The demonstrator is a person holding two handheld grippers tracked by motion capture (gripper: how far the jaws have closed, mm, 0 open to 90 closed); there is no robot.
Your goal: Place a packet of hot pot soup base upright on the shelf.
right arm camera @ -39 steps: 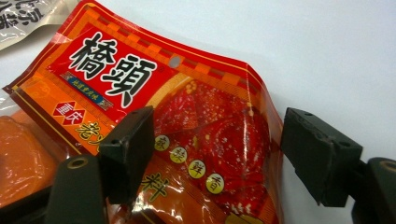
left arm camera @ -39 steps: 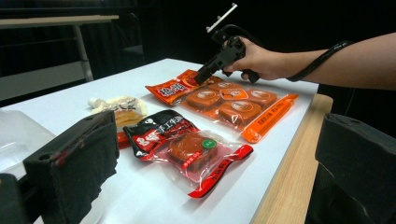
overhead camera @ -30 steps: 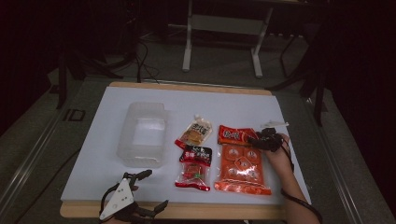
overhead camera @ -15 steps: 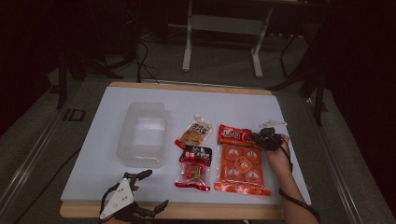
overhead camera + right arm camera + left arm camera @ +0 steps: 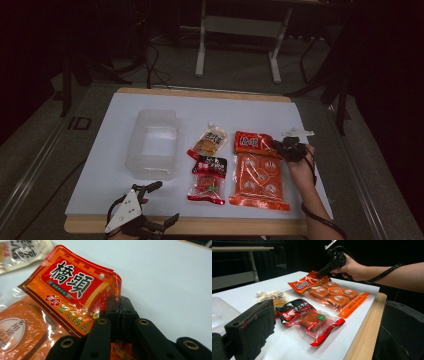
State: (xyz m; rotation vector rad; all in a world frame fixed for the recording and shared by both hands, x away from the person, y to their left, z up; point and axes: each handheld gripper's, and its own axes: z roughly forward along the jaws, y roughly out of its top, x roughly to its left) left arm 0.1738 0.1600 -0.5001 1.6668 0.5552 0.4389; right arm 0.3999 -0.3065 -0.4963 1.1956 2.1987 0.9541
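A: The right tongs point(image 5: 278, 148) have just been closing, and their jaws are now clenched on the top corner of the orange packet point(image 5: 259, 176), as the right gripper view shows. That corner is lifted off the table point(image 5: 110, 150) while the rest of the packet lies flat.

B: And the left tongs point(image 5: 156, 202)?

A: They sit at the near edge of the table, left of the middle, with the jaws standing apart and nothing between them.

B: Where does the orange packet lie?

A: Toward the right edge of the table, running from the middle down almost to the near edge. The person's right hand point(image 5: 299, 167) is beside it on the right.

B: What is next to it?

A: A black and red packet point(image 5: 208, 179) lies just beside it on the left. A pale pouch point(image 5: 208, 142) lies beyond that one, farther from the near edge. A clear plastic box point(image 5: 153, 143) stands left of both, nearer the left edge.
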